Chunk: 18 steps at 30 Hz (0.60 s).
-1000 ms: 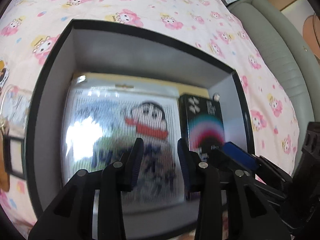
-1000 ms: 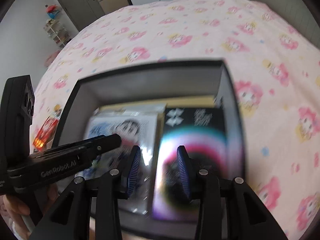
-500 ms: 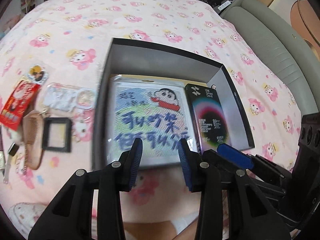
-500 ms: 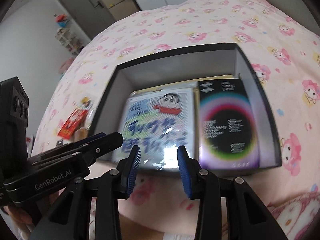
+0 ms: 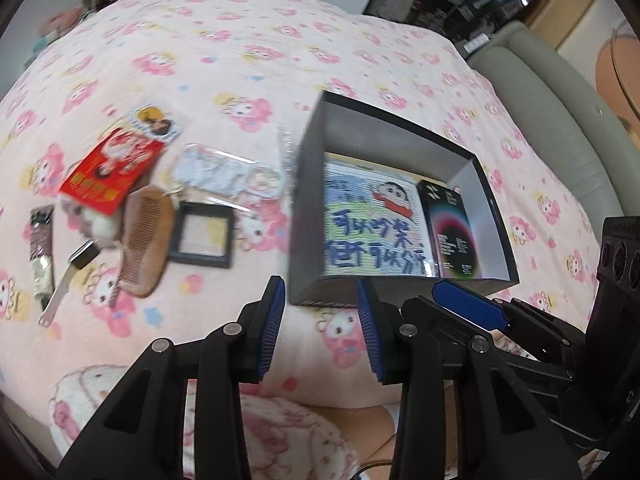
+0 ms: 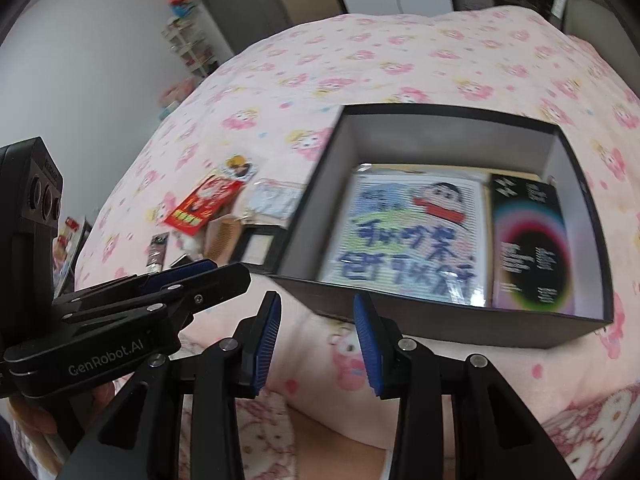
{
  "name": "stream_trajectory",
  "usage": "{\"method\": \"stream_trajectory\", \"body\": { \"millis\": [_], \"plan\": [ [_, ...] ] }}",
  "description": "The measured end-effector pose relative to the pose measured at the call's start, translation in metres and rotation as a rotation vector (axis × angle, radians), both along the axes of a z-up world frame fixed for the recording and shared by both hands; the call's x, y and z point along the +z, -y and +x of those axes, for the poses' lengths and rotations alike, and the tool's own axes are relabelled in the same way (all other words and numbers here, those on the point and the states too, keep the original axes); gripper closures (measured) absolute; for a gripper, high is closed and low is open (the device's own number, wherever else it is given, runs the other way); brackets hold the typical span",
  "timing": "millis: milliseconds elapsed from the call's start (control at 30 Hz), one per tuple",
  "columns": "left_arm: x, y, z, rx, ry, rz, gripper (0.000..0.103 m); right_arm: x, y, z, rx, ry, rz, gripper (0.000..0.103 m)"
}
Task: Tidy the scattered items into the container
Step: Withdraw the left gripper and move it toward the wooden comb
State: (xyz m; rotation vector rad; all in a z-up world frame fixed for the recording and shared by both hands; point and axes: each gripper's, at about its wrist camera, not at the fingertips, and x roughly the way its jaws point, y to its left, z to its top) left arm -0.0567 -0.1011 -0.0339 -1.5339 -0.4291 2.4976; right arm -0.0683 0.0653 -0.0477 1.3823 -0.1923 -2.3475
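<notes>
The black box (image 5: 404, 216) sits on the pink cartoon bedspread (image 5: 248, 52), just beyond my fingertips, and already holds two things lying flat side by side: a cartoon picture pack (image 5: 372, 224) on its left and a dark box with a rainbow ring (image 5: 452, 232) against its right wall.

The rest is scattered to the left of the box: a small black frame (image 5: 202, 234) nearest it, a wooden comb (image 5: 144, 236) touching the frame's left side, a clear keychain card (image 5: 224, 170) behind them, a red packet (image 5: 114, 170) with a round yellow charm (image 5: 154, 122) at its far end, then a fluffy white thing (image 5: 98, 224), a slim tube (image 5: 42, 248) and a metal clip-like tool (image 5: 68, 280) farthest out.

My left gripper (image 5: 320, 320) hangs open and empty above the bedspread in front of the box. My right gripper (image 6: 316, 332) is beside it, also open, holding nothing.

I judge I am between items: two are stowed and a fresh pick has not begun. Next I should swing the left gripper over to the pile, probably to the frame or comb. Both lie flat on soft fabric, so I will need to press down and catch an edge.
</notes>
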Motion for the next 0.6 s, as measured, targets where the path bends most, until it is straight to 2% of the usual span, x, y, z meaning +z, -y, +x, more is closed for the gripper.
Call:
{"method": "stream_trajectory", "body": {
  "millis": [433,600],
  "plan": [
    [-0.019,0.104,0.035,0.186,0.022,-0.039,0.066,-0.022,0.107,0.003,0.148,0.065,-0.016,0.069],
    [-0.035,0.148,0.047,0.232,0.041,-0.002,0.066,-0.035,0.150,0.003,0.225,0.095,-0.025,0.069]
  ]
}}
